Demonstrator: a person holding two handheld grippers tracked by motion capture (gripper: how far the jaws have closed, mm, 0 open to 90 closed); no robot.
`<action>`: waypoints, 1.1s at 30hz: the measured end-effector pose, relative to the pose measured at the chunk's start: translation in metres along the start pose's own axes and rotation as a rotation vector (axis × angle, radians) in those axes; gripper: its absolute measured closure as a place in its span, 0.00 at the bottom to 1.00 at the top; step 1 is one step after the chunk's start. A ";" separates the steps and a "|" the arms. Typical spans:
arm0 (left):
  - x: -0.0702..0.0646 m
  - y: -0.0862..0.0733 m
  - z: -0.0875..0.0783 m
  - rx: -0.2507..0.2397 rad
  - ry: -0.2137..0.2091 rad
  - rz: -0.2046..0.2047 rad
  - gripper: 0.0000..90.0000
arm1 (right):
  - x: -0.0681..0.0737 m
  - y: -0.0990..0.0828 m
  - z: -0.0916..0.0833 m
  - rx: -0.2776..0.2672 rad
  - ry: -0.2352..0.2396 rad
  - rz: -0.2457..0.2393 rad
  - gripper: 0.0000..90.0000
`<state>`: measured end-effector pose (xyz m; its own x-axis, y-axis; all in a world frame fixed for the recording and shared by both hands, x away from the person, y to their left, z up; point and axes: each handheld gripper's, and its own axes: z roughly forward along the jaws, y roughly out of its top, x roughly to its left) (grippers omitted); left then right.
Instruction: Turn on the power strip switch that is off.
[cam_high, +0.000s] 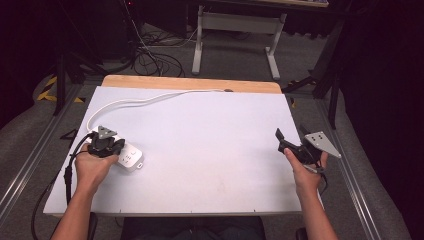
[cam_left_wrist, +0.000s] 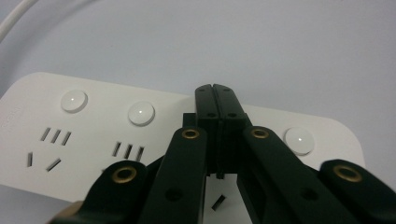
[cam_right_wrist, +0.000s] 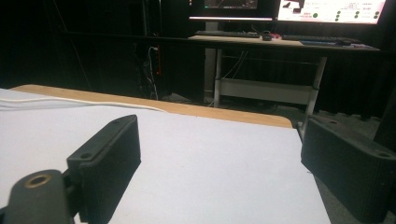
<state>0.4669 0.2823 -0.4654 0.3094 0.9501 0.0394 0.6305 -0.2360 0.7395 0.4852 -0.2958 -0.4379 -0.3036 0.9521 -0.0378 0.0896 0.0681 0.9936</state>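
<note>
A white power strip (cam_high: 129, 157) lies near the table's left edge, and its white cable (cam_high: 150, 100) curves off to the far side. My left gripper (cam_high: 106, 145) is held right over the strip. In the left gripper view that left gripper (cam_left_wrist: 215, 91) is shut with nothing between its jaws, and its tips rest low over the power strip (cam_left_wrist: 70, 140), between the round buttons (cam_left_wrist: 141, 113). The jaws hide the part of the strip beneath them. At the right edge my right gripper (cam_high: 292, 134) is raised off the table; the right gripper (cam_right_wrist: 222, 123) stands wide open and empty.
A white board (cam_high: 210, 150) covers the table, with a strip of bare wood (cam_high: 190, 82) along the far edge. Beyond it stand a desk frame (cam_high: 235, 30) and floor cables (cam_high: 150, 55). The cable (cam_right_wrist: 70, 102) crosses the far left of the board.
</note>
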 end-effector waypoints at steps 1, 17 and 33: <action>0.000 0.000 0.000 -0.002 0.002 0.002 1.00 | 0.000 0.000 0.000 0.000 0.000 0.000 0.14; 0.002 0.001 -0.003 -0.070 -0.020 -0.031 1.00 | 0.001 0.000 -0.002 0.001 -0.005 -0.005 0.14; 0.018 -0.001 -0.030 -0.338 0.036 -0.116 0.95 | 0.001 0.000 -0.001 0.000 -0.001 -0.006 0.14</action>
<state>0.4505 0.3054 -0.4448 0.2200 0.9747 -0.0386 0.3873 -0.0509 0.9206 0.4841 -0.2954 -0.4377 -0.3027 0.9521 -0.0436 0.0881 0.0735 0.9934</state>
